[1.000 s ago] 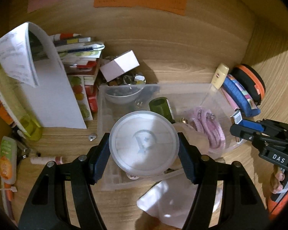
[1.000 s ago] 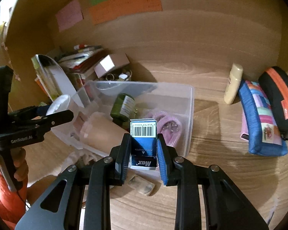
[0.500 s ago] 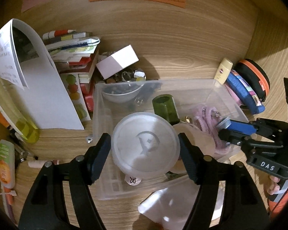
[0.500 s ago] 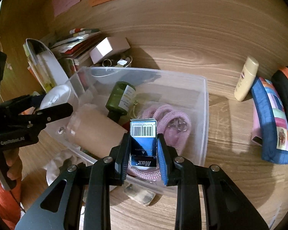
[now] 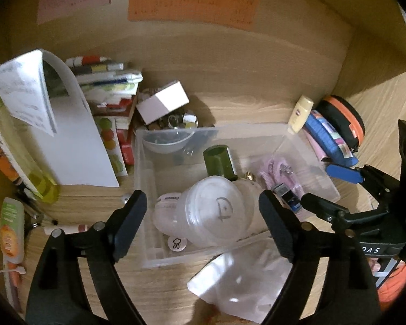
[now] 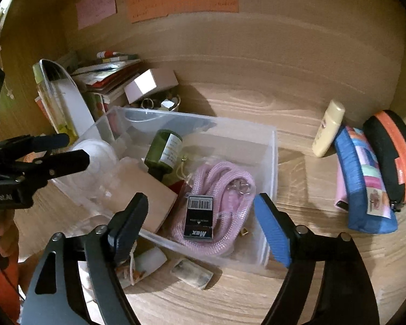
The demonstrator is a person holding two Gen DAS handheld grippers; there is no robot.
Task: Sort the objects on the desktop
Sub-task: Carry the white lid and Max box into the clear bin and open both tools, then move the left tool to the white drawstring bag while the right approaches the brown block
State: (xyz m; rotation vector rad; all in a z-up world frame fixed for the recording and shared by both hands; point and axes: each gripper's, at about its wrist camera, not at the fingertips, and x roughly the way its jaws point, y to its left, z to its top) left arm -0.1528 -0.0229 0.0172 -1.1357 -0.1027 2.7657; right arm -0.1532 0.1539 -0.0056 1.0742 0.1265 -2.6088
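A clear plastic bin [image 5: 149,162] [image 6: 270,162] stands on the wooden desk. In it lie a round translucent jar with a lid [image 5: 213,214], a green bottle [image 5: 218,159] [image 6: 163,149], a pink cord [image 6: 222,189] [image 5: 276,168] and a small black Max box [image 6: 199,218] [image 5: 287,197]. My left gripper [image 5: 203,214] is open, its fingers either side of the jar, which lies tilted in the bin. My right gripper [image 6: 200,219] is open above the Max box, which rests on the pink cord.
Books and a white box [image 5: 162,101] are stacked at the back left. A cream tube [image 6: 327,128], a blue pouch [image 6: 362,184] and an orange-black case [image 6: 392,157] lie to the right. A white bag [image 5: 243,279] lies in front of the bin. Tubes lie at the far left [image 5: 12,227].
Both grippers opened. The left let go of the round jar, which now lies in the bin. The right let go of the Max box, which now rests on the pink cord.
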